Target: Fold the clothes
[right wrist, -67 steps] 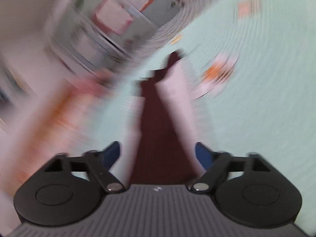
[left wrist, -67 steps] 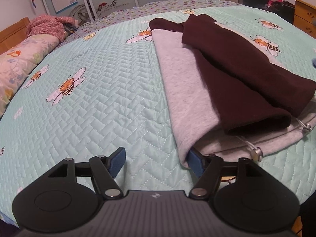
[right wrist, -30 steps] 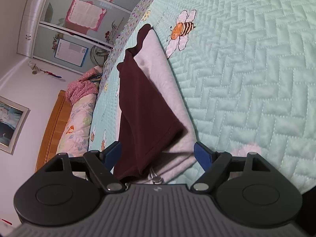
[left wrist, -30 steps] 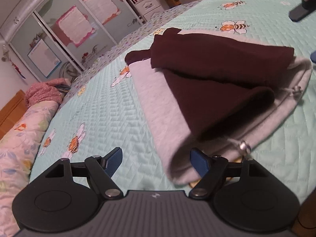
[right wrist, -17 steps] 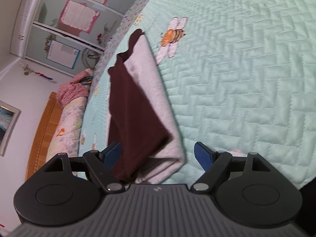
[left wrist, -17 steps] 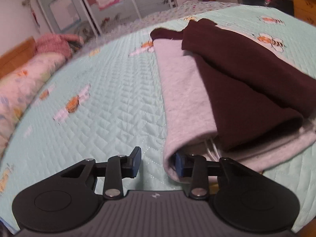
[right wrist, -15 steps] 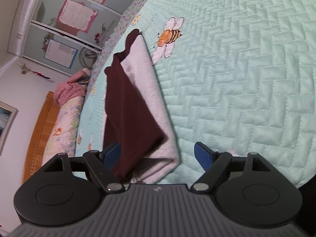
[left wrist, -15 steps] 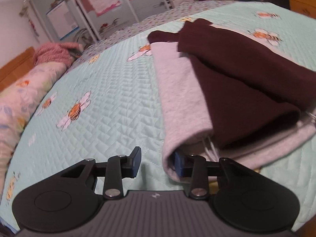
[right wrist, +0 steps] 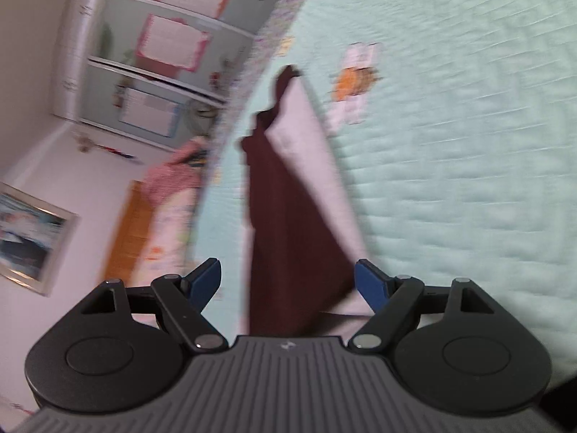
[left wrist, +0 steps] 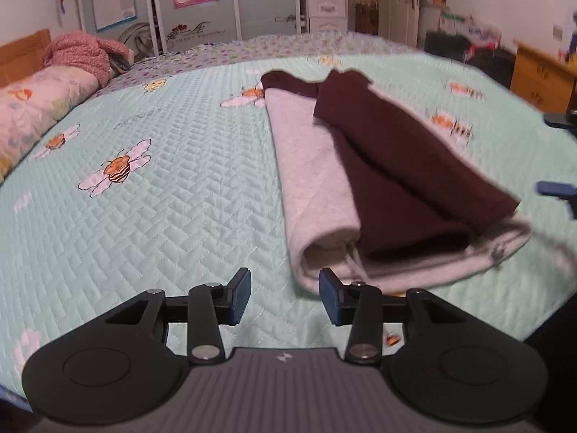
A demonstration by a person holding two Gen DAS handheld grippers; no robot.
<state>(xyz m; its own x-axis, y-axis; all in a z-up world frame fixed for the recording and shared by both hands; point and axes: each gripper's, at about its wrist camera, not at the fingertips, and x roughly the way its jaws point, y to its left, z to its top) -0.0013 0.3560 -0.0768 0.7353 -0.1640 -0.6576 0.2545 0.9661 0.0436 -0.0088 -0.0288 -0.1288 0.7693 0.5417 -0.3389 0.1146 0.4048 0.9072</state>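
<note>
**On the bed, a half-folded garment waits for its next fold**

On the bee-print quilt (left wrist: 180,216) lies the folded garment (left wrist: 396,180), grey outside, maroon within, its near end facing both claws. Judging by this, a lengthwise fold is done and the next calls for gripping that end. Left claw (left wrist: 285,290) is half-spread and opening, empty, its right pad just beside the grey roll. Right claw (right wrist: 288,276) stands wide, straddling the cloth without pinching it.

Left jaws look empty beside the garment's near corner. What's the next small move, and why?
Probably shift the left gripper toward the grey garment until its near rolled edge sits between the jaws, then close. The jaws are opening with only quilt between them; the edge lies just beside one pad.
</note>
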